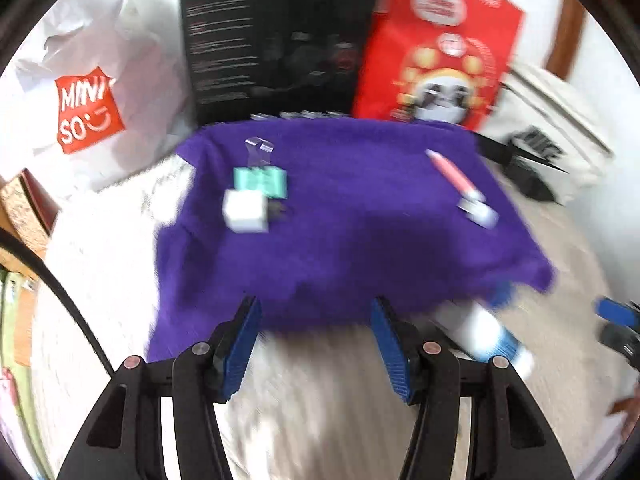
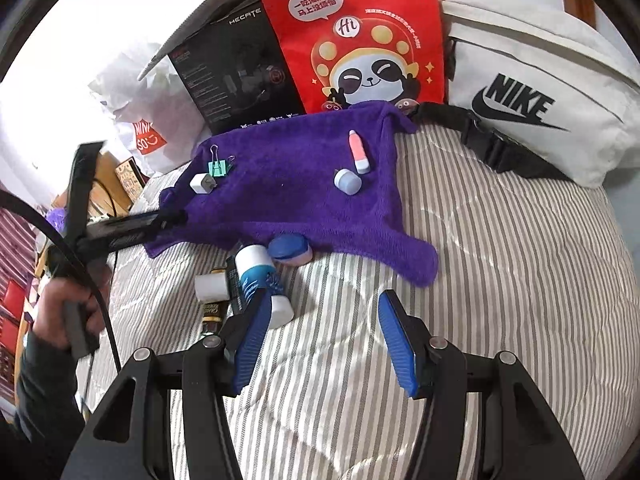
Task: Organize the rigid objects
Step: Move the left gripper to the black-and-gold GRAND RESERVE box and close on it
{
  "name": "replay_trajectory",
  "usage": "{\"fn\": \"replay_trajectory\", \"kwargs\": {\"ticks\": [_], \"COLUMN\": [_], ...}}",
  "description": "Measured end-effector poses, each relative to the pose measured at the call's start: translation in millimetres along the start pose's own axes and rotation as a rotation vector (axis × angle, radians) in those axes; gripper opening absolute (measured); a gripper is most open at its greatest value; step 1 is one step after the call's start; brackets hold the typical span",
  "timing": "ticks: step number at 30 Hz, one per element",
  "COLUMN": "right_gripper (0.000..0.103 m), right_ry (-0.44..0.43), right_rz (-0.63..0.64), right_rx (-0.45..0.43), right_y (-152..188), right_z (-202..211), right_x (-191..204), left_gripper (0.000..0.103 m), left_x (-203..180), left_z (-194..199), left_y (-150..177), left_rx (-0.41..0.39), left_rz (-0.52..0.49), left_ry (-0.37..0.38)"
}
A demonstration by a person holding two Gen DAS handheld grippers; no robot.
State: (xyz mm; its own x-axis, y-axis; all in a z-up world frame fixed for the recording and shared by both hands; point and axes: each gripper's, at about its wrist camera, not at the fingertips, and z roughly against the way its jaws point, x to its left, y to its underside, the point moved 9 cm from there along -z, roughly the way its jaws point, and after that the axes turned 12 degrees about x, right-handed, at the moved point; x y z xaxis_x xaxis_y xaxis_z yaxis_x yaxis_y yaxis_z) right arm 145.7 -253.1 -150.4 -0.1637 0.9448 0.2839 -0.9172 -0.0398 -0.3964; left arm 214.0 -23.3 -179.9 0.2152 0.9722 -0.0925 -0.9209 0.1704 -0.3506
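Note:
A purple cloth [image 2: 288,192] lies on a striped bed cover [image 2: 500,260]. On it are a green binder clip [image 2: 218,166], a white charger plug [image 2: 201,183], a pink tube [image 2: 358,151] and a small pale blue cap [image 2: 347,181]. The left wrist view, blurred, shows the cloth [image 1: 340,240], clip [image 1: 262,178], plug [image 1: 246,210] and tube [image 1: 454,174]. At the cloth's near edge lie a blue-and-white bottle [image 2: 262,280], a blue-lidded jar [image 2: 290,250] and a dark tube [image 2: 212,304]. My left gripper [image 1: 316,344] is open and empty at the cloth's near edge. My right gripper [image 2: 320,340] is open and empty beside the bottle.
Behind the cloth stand a black box [image 2: 236,76], a red panda bag [image 2: 360,40], a white Nike bag [image 2: 532,92] and a white Miniso bag [image 1: 88,108]. The left hand-held gripper [image 2: 120,232] shows at the left of the right wrist view.

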Motion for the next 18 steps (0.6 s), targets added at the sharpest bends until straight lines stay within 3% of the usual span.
{"fn": "replay_trajectory", "kwargs": {"ticks": [4, 8, 13, 18], "right_gripper": [0.055, 0.056, 0.056, 0.056], "right_ry": [-0.009, 0.008, 0.016, 0.029], "right_rz": [-0.016, -0.02, -0.029, -0.031], "right_rx": [0.001, -0.005, -0.009, -0.004], "right_y": [8.9, 16.8, 22.5, 27.1], "right_z": [5.6, 13.5, 17.9, 17.8], "right_x": [-0.4, -1.8, -5.0, -8.1], "left_gripper": [0.055, 0.055, 0.055, 0.055], "left_x": [-25.1, -50.9, -71.4, -77.6], "left_z": [2.0, -7.8, -27.7, -41.3], "left_y": [40.3, 75.7, 81.8, 65.5], "left_rx": [0.038, 0.087, 0.119, 0.095], "left_rz": [-0.017, -0.02, -0.043, -0.062], "left_ry": [0.035, 0.124, 0.09, -0.022]}}
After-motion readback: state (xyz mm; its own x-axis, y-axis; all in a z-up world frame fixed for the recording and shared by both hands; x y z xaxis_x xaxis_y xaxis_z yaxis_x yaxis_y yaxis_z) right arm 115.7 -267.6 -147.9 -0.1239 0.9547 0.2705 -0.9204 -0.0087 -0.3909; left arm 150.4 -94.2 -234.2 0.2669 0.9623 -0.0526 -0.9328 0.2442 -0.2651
